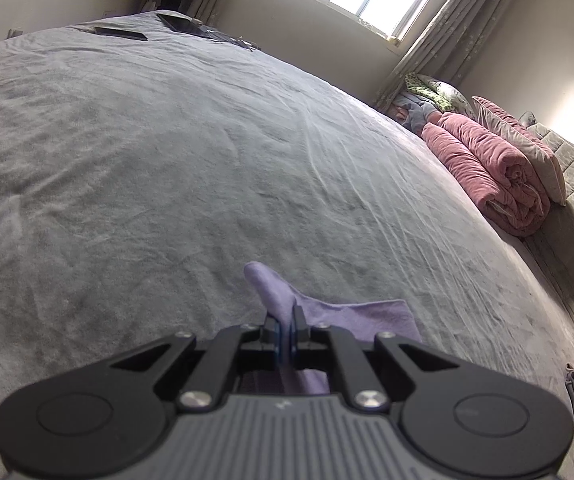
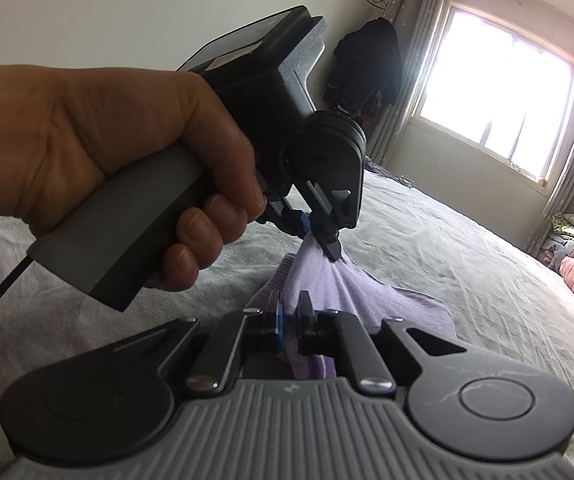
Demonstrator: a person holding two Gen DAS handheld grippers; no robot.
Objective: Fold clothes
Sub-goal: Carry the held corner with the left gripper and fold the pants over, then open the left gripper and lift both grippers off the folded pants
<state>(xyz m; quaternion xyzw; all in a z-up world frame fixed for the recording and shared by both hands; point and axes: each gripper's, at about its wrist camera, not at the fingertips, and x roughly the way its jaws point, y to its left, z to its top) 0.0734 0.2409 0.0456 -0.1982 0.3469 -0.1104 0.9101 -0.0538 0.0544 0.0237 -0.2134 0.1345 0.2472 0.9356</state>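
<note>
Left wrist view has the left gripper (image 1: 286,322) pinched tight on a raised fold of the lilac garment (image 1: 351,314), which lies on the grey bedsheet (image 1: 167,160) right in front of it. Over on the right wrist cam, the right gripper (image 2: 290,312) is clamped on another bunch of the same cloth, very near the left one, with a hand (image 2: 99,160) wrapped round the left tool's handle. Rolled pink quilt (image 1: 491,168) sits by the far edge.
</note>
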